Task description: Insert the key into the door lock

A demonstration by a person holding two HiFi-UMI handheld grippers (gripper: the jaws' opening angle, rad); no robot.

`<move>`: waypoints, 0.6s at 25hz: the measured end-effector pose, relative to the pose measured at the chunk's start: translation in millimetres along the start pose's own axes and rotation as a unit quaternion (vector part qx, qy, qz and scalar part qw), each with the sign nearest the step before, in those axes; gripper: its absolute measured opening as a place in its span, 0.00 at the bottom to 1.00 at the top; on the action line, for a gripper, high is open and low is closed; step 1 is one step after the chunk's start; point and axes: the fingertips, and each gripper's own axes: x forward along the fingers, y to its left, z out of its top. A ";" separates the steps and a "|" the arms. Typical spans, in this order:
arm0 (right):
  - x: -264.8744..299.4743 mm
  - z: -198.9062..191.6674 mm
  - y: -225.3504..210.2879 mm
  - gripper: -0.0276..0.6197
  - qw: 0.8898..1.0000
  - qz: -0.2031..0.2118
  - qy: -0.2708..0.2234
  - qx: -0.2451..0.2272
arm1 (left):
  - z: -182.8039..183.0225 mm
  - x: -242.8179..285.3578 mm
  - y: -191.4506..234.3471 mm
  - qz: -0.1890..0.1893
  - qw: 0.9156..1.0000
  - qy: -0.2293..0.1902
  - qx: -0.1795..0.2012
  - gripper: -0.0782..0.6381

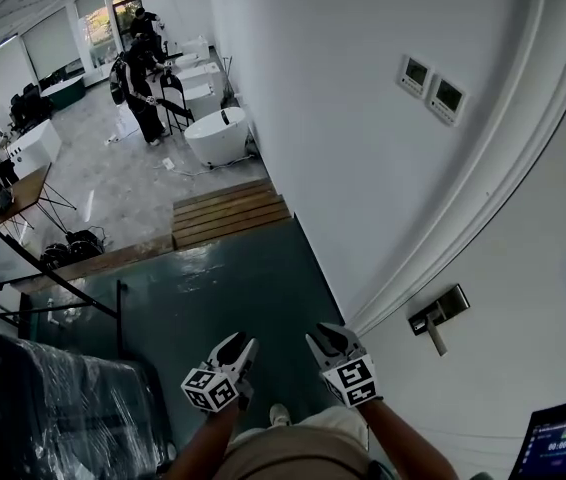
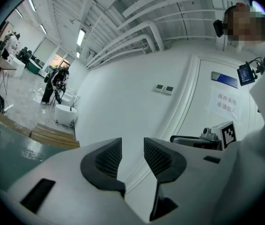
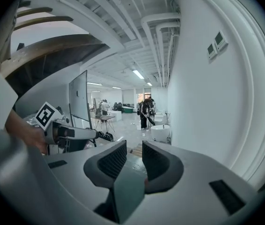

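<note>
Nearest you, low in the head view, your left gripper (image 1: 238,346) points ahead over the dark green floor (image 1: 233,288). Its jaws stand spread, and in the left gripper view only white wall shows through the gap. Just to its right, apart from it, your right gripper (image 1: 328,336) points ahead and toward the foot of the white wall (image 1: 343,148). Its jaws are also spread, and in the right gripper view only floor shows between the pads. Neither gripper is pinching anything, and I cannot make out the key in any view. Further right, past the curved door frame (image 1: 483,198), the door (image 1: 523,258) fills the right side of the head view. The metal door handle (image 1: 439,313), where the lock should be, sits on its left edge, with its lever hanging down. The handle is near your right gripper, to its right and a little higher in the picture, and is not touched. A small lit screen (image 1: 563,438) shows in the bottom right corner.
</note>
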 end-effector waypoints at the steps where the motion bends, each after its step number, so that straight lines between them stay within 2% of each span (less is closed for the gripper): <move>1: 0.8 -0.9 0.5 0.22 1.000 0.002 0.002 -0.002 | -1.3 0.4 -0.5 0.000 1.000 0.001 -0.001 0.34; 15: -4.4 -13.1 -7.9 0.21 1.000 -0.011 0.007 0.017 | -12.4 6.7 -2.5 -0.009 1.000 0.000 -0.027 0.33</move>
